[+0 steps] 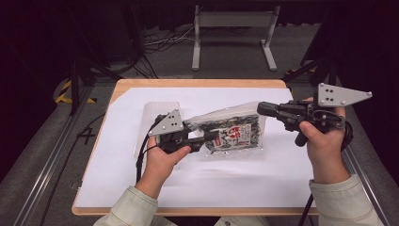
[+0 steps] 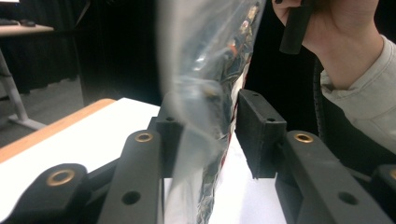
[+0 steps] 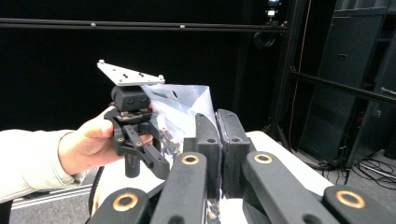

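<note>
A clear plastic bag (image 1: 233, 132) with a dark printed packet inside hangs just above the white sheet, held between both grippers. My left gripper (image 1: 214, 136) grips its left side; in the left gripper view the bag (image 2: 205, 70) fills the gap between the pads and my left gripper (image 2: 205, 126) presses on it. My right gripper (image 1: 261, 109) pinches the bag's upper right corner. In the right gripper view the right gripper (image 3: 217, 126) has its jaws together on the thin film of the bag (image 3: 180, 105).
A white sheet (image 1: 141, 179) covers the wooden table (image 1: 188, 83). A second clear bag (image 1: 155, 110) lies flat on it behind my left hand. A grey metal stand (image 1: 233, 19) and cables are on the floor beyond the table. Rails run along both sides.
</note>
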Demonstrator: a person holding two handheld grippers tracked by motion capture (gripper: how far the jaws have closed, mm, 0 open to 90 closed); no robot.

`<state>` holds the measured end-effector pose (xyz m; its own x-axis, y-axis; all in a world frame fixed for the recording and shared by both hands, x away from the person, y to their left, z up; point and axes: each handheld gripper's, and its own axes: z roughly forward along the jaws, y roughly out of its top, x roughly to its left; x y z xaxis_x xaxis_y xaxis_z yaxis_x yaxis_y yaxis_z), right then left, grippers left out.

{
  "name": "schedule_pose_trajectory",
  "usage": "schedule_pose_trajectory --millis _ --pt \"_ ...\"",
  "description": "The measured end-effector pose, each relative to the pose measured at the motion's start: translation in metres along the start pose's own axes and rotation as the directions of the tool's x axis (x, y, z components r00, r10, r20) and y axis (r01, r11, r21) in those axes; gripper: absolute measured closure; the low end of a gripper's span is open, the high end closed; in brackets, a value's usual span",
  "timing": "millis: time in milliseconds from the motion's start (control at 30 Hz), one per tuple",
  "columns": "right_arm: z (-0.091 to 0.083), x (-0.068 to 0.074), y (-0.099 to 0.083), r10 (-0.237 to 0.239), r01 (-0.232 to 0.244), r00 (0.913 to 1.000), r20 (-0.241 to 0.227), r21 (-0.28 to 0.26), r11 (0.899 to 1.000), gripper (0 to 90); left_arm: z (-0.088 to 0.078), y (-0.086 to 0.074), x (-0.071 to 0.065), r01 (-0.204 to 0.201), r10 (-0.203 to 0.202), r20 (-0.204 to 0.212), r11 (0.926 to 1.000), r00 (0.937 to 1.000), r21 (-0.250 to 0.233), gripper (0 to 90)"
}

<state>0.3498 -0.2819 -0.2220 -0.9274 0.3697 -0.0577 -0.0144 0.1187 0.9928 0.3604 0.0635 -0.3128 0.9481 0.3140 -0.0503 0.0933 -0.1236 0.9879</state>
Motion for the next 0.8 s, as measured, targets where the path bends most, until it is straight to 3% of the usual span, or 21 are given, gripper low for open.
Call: schedule_pose_trajectory --millis 200,433,800 --pt "-0.003 0.000 -0.002 -0.006 0.006 0.9995 0.030 0.005 1.000 86.5 -0.002 0.002 -0.003 -0.005 0.005 0.010 1.0000 0.9999 0.006 68.5" --pt "-0.006 0.000 -0.004 -0.034 0.031 0.9953 0.090 0.030 0.999 82.1 -0.002 0.010 -0.010 -0.048 0.047 0.021 0.9984 0.9987 0.031 72.0" --pt "-0.009 0.000 -0.003 -0.048 0.044 0.9898 0.134 0.034 0.998 71.1 -0.003 0.019 -0.012 -0.041 0.041 0.016 0.9985 0.9990 0.036 72.6"
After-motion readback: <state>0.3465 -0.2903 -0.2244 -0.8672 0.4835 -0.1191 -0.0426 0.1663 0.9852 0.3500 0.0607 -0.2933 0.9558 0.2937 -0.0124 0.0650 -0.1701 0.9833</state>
